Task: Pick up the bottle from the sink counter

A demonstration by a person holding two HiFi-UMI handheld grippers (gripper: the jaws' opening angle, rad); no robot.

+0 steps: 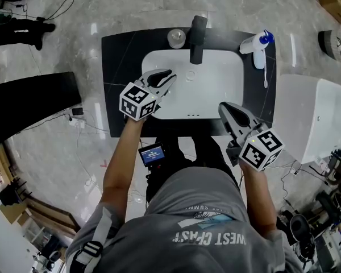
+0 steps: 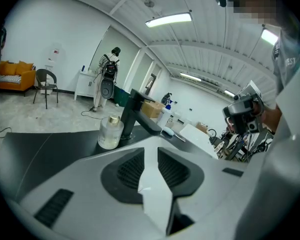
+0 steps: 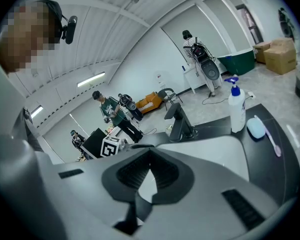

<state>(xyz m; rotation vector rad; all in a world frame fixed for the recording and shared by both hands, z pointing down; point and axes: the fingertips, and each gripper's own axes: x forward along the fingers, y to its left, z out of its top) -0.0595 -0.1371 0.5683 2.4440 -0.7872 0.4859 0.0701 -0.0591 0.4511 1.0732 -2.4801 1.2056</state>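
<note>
Bottle [image 1: 176, 38]: small, squat and clear with a gold cap, standing upright on the dark counter [image 1: 116, 56] at its far edge, just left of the tap [image 1: 198, 38]. Judged to be glass: rigid, smooth, probably slippery, breakable if dropped, and of modest weight. The best hold is squarely across the straight body below the cap. Left gripper [image 1: 170, 76] hovers over the basin [image 1: 216, 90], jaws slightly apart, empty. Right gripper [image 1: 222, 106] sits nearer, tips together, empty. A white pump bottle [image 1: 253, 43] stands at far right.
</note>
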